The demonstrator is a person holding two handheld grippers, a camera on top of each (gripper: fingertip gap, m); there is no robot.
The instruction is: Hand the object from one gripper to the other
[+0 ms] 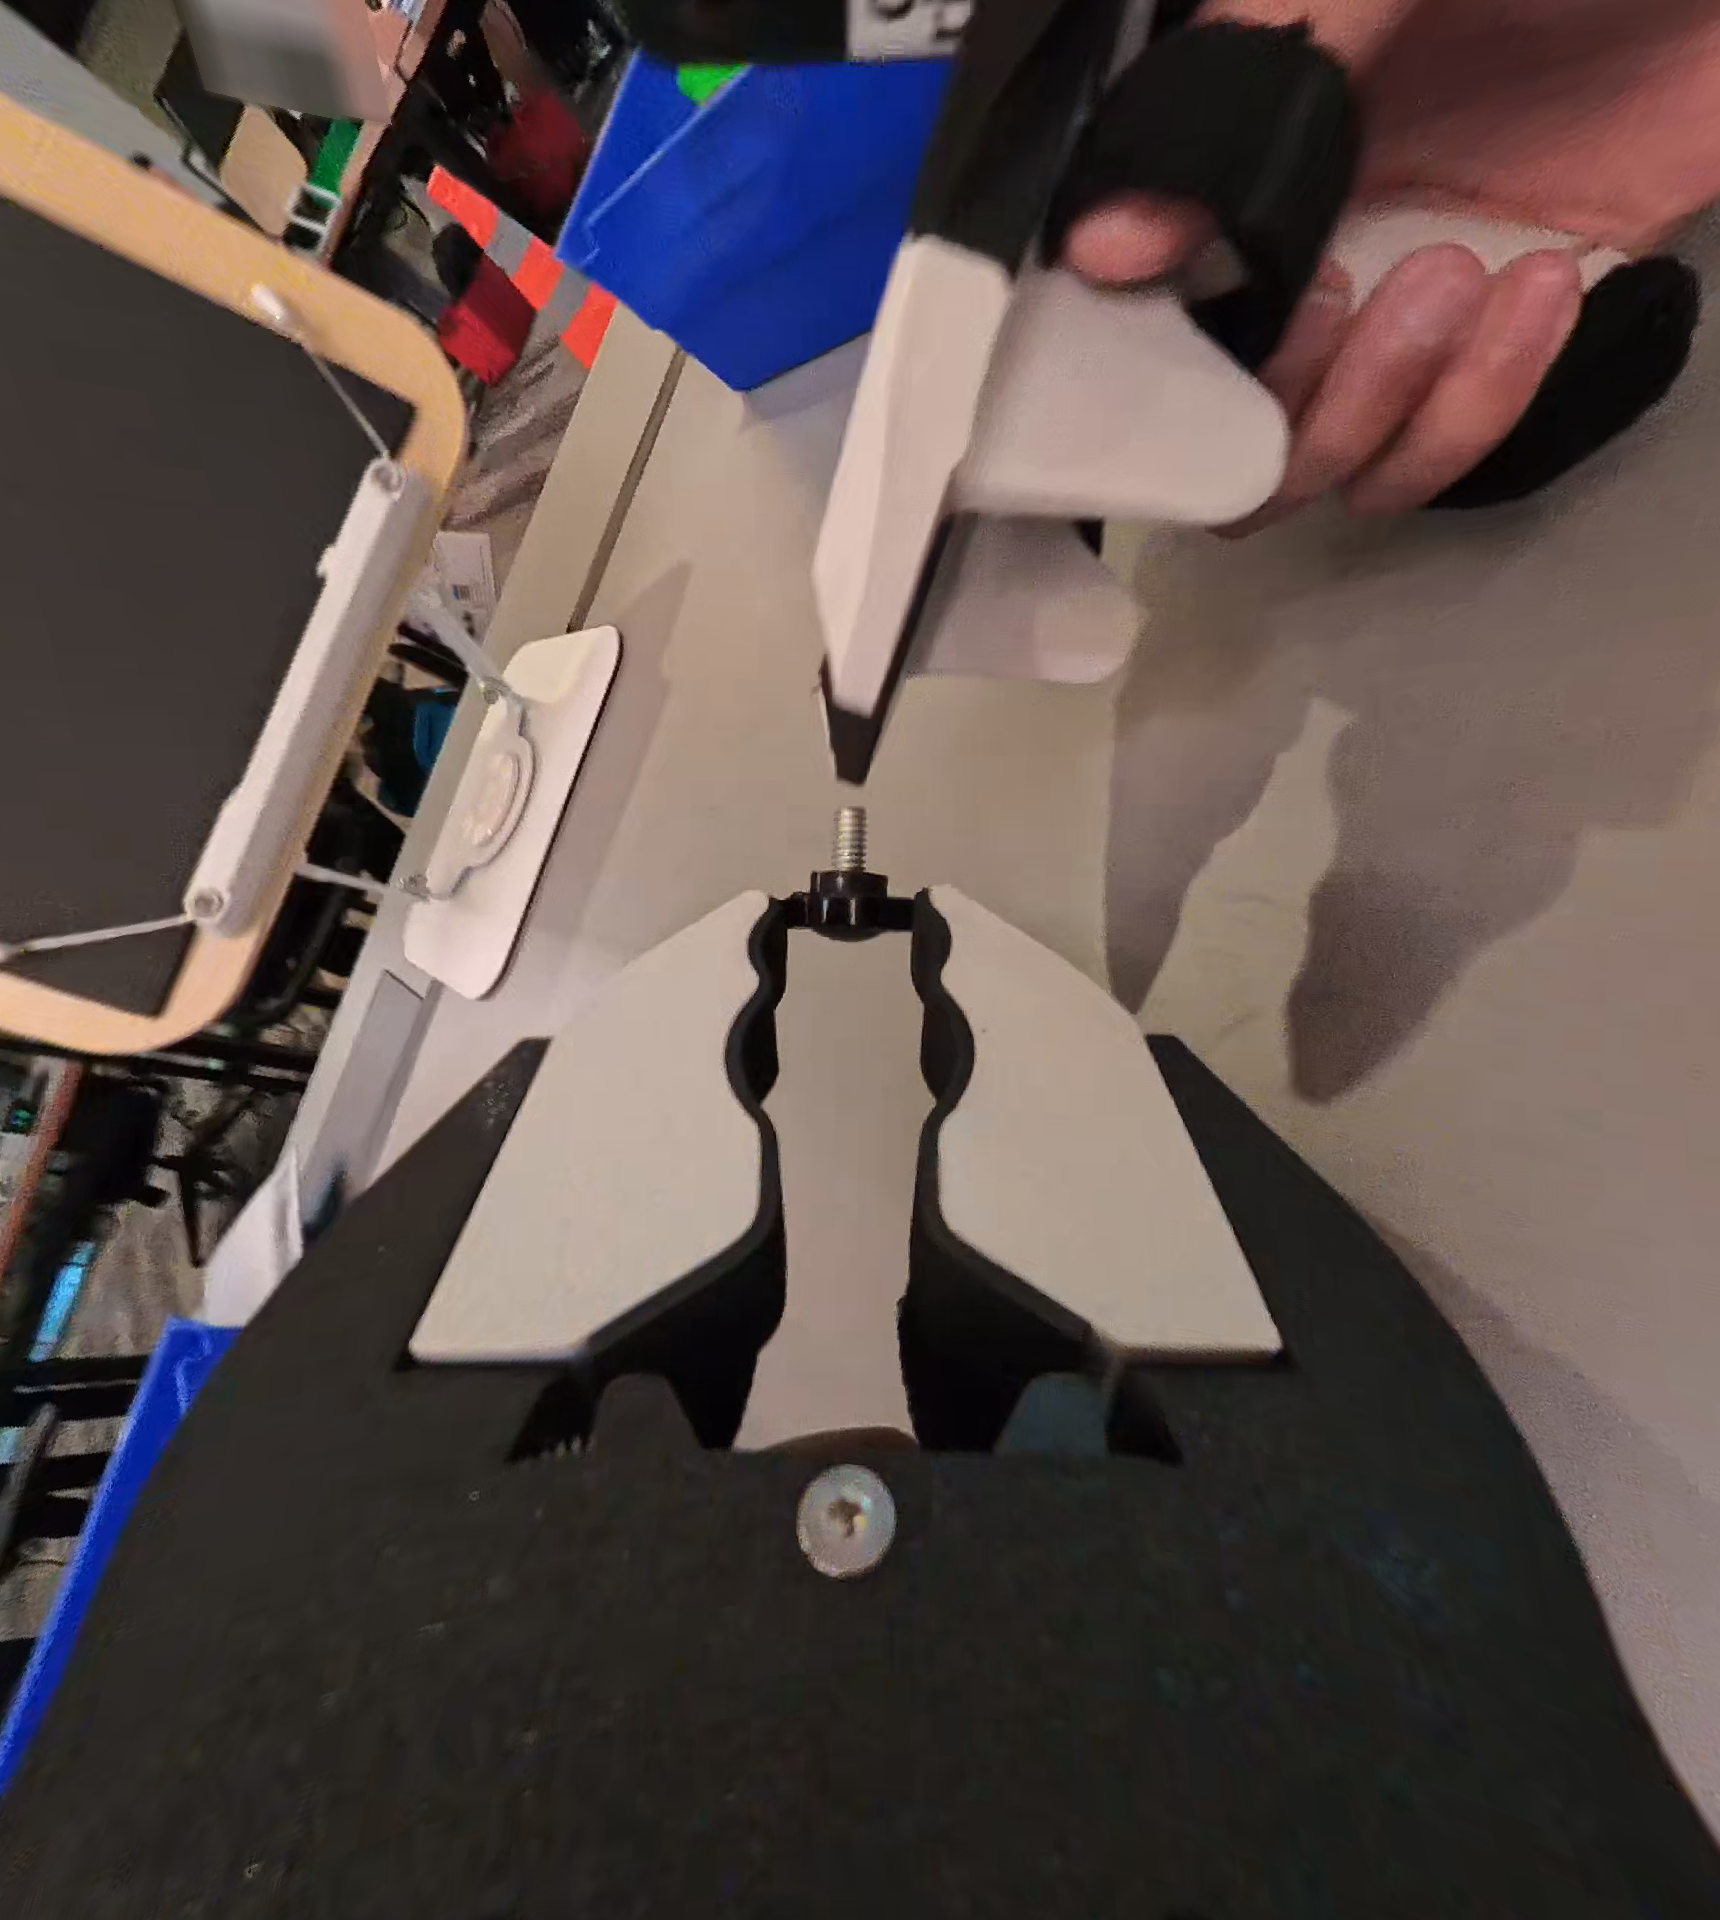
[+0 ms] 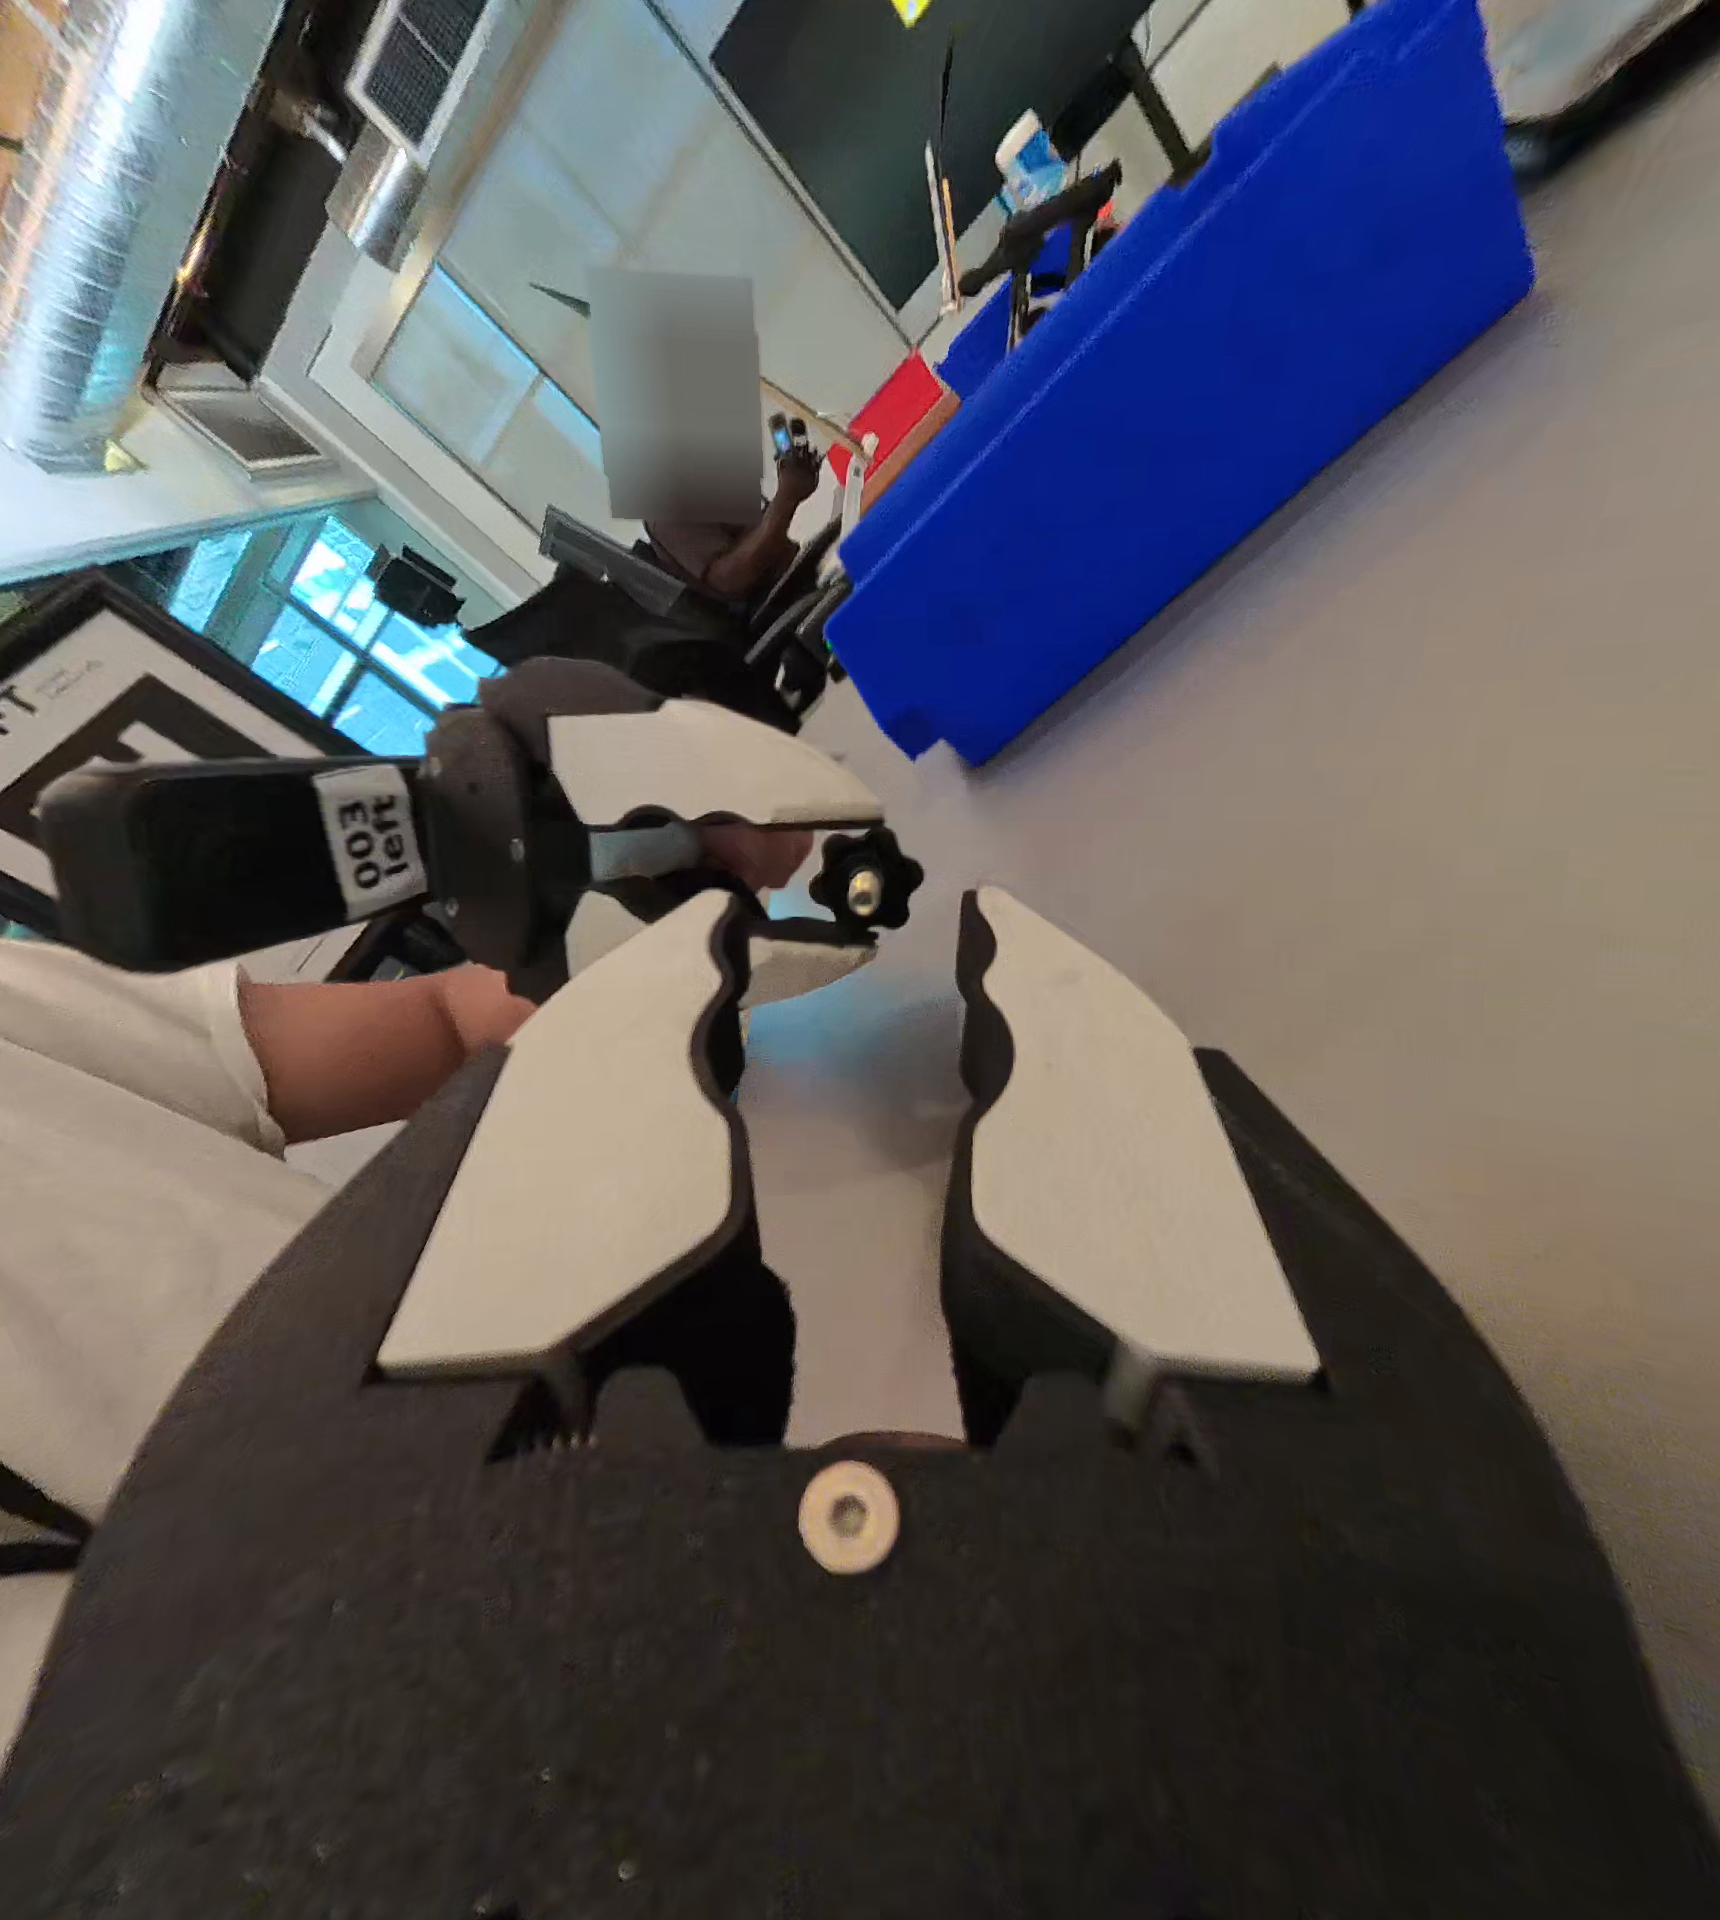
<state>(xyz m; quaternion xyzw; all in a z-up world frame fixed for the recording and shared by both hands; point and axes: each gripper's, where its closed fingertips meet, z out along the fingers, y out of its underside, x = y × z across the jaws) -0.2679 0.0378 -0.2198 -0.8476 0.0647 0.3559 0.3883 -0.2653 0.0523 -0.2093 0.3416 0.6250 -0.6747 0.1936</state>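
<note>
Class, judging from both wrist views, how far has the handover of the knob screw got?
Done: the left gripper has the black knob screw clamped by its head. In hand: the right gripper, open, is lining up on it, threaded stud facing its fingertip. Left: the right closing on it and the left releasing.

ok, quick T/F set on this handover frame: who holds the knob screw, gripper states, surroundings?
1. The left gripper clamps the black knob screw. True.
2. The right gripper is shut on the knob screw. False: it is open, holding nothing.
3. The screw's threaded end points toward the right gripper. True.
4. The knob screw lies on the table. False: it is held above it.
5. A blue bin stands on the table. True.
</note>
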